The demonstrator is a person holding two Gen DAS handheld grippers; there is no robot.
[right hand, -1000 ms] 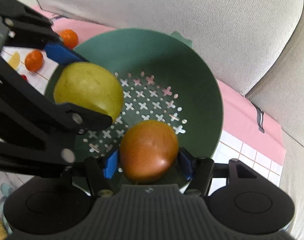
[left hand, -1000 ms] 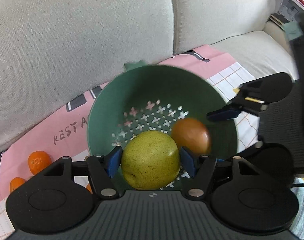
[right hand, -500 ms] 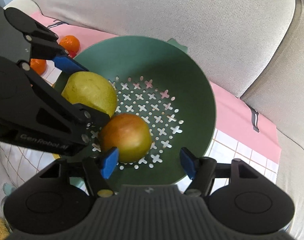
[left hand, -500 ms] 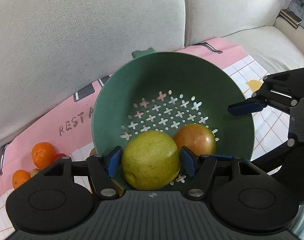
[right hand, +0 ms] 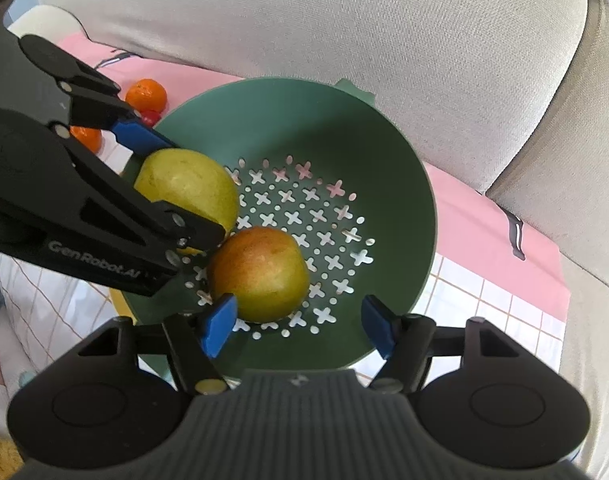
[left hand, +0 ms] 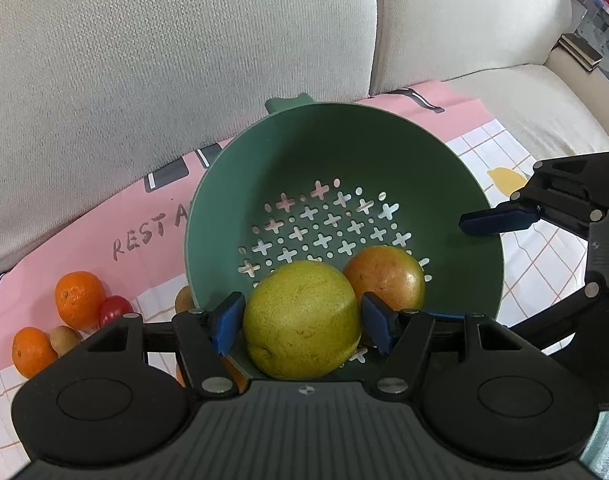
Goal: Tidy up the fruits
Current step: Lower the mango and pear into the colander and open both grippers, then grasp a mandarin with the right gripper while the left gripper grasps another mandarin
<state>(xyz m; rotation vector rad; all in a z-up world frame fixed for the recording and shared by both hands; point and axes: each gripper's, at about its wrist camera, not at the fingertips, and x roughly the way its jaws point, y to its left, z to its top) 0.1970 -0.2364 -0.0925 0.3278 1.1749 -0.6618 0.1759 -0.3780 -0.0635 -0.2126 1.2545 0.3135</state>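
Observation:
A green colander (left hand: 436,168) sits on a pink and checked cloth on the sofa; it also shows in the right wrist view (right hand: 384,152). My left gripper (left hand: 302,318) is shut on a yellow-green pear (left hand: 302,318), held inside the colander's near side; the pear also shows in the right wrist view (right hand: 186,186). A red-orange apple (right hand: 258,274) lies free on the colander floor next to the pear, also in the left wrist view (left hand: 386,276). My right gripper (right hand: 298,322) is open and empty just behind the apple, above the colander's near rim.
Two mandarins (left hand: 78,294) (left hand: 32,352), a small red fruit (left hand: 114,310) and small brownish fruits (left hand: 64,338) lie on the cloth (left hand: 144,236) left of the colander. Sofa back cushions (left hand: 184,60) rise close behind. Books or boxes (left hand: 584,52) sit at far right.
My right gripper opened and let go of the apple, which now rests in the colander, then drew back. My left gripper still holds the pear, lower in the colander.

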